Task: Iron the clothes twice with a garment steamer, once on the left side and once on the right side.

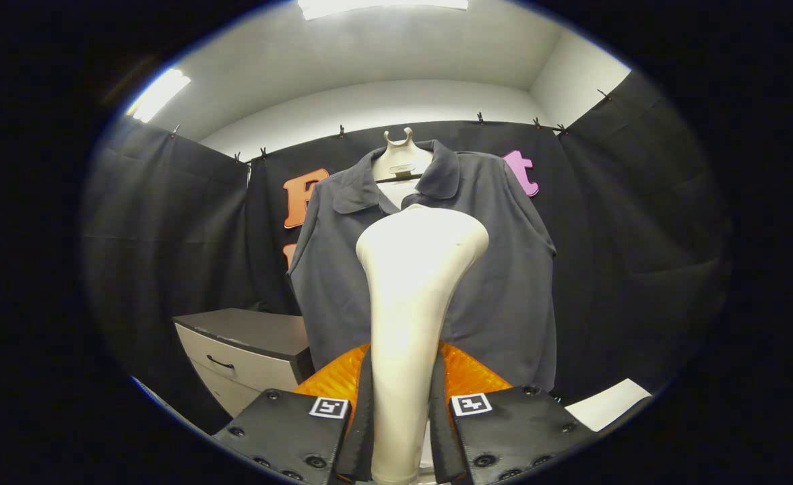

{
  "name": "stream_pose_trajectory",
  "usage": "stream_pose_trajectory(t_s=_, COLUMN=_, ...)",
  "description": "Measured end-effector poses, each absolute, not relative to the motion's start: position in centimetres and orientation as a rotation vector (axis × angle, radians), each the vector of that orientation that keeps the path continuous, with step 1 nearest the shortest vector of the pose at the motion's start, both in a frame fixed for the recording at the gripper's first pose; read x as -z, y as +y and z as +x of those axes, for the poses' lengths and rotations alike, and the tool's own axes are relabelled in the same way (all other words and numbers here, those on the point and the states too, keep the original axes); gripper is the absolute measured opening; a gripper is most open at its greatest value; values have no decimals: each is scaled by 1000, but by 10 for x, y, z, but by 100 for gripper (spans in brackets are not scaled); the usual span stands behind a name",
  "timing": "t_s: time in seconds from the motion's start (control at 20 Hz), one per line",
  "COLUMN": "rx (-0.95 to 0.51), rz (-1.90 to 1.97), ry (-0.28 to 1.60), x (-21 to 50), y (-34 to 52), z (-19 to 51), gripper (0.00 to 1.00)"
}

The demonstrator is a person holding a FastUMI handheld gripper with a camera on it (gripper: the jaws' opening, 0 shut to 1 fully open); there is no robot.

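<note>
A cream-white garment steamer [409, 296] stands upright between my fingers, its wide head raised toward the shirt. My gripper [400, 417] is shut on the steamer's handle, both fingers pressing its sides. Beyond it, a dark grey collared shirt [497, 269] hangs on a white mannequin hanger [401, 158] against the black cloth wall. The steamer head sits in front of the shirt's middle, hiding the front placket. Whether the head touches the fabric I cannot tell.
A grey-topped cabinet with a white drawer and dark handle [248, 350] stands to the lower left of the shirt. A white sheet or surface [608, 403] lies at the lower right. Black cloth walls close in on both sides.
</note>
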State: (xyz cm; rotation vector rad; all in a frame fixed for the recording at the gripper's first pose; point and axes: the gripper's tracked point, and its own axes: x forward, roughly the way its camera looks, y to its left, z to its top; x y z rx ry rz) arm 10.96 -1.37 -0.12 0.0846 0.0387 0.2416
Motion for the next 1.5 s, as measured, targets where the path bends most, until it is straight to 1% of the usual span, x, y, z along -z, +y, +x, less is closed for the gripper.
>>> stream_pose_trajectory(t_s=0.2, rx=-235, rz=100, ry=33, x=-21, y=-39, z=129, gripper=42)
stream_pose_trajectory(t_s=0.45, rx=-204, rz=97, ry=24, x=-32, y=-61, z=166, gripper=42)
stream_pose_trajectory(t_s=0.85, rx=-216, rz=101, ry=94, x=-14, y=-61, z=232, gripper=42)
stream_pose_trajectory(t_s=1.15, rx=-201, rz=128, ry=124, x=12, y=-68, z=242, gripper=42)
stream_pose_trajectory(t_s=1.5, rx=-187, rz=129, ry=167, x=43, y=-75, z=230, gripper=42)
